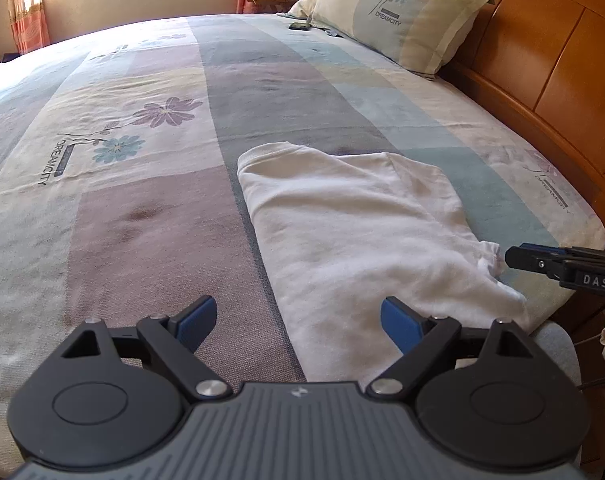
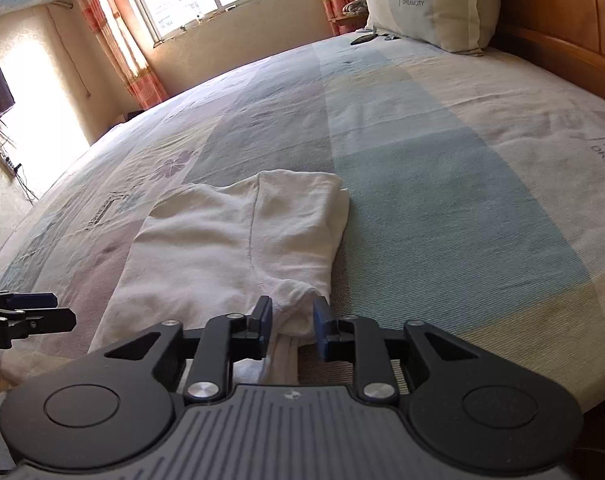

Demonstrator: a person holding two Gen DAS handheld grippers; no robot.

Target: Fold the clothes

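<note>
The right gripper (image 2: 292, 320) has its blue pads partly apart. A bunched corner of the white cotton garment (image 2: 230, 248) lies between the pads, but there is a gap on each side of the cloth, so I judge that nothing is clamped. This corner sits at 6 o'clock of the garment in the right wrist view, near the edge of the bed, probably because the fold is pulled from there.

The left gripper (image 1: 298, 322) is wide open and holds nothing. It hovers over the near edge of the same garment; its right pad is above white cloth and its left pad above the bedsheet. I think it waits there to take the other corner.

The garment is already folded in part. It lies flat on the patchwork bedsheet with flower prints (image 1: 150, 128), with a ribbed hem at about 11 o'clock in the left wrist view and a long straight folded edge on its left side. It makes a narrow strip, so one more fold across seems to be the next step.

Further out, at 1 o'clock, a pale pillow with a printed flower (image 1: 398, 20) leans on the orange wooden headboard (image 1: 542, 60). A small dark flat object (image 1: 299, 26) lies just beside the pillow. They are well apart from the garment and do not disturb the folding.
</note>
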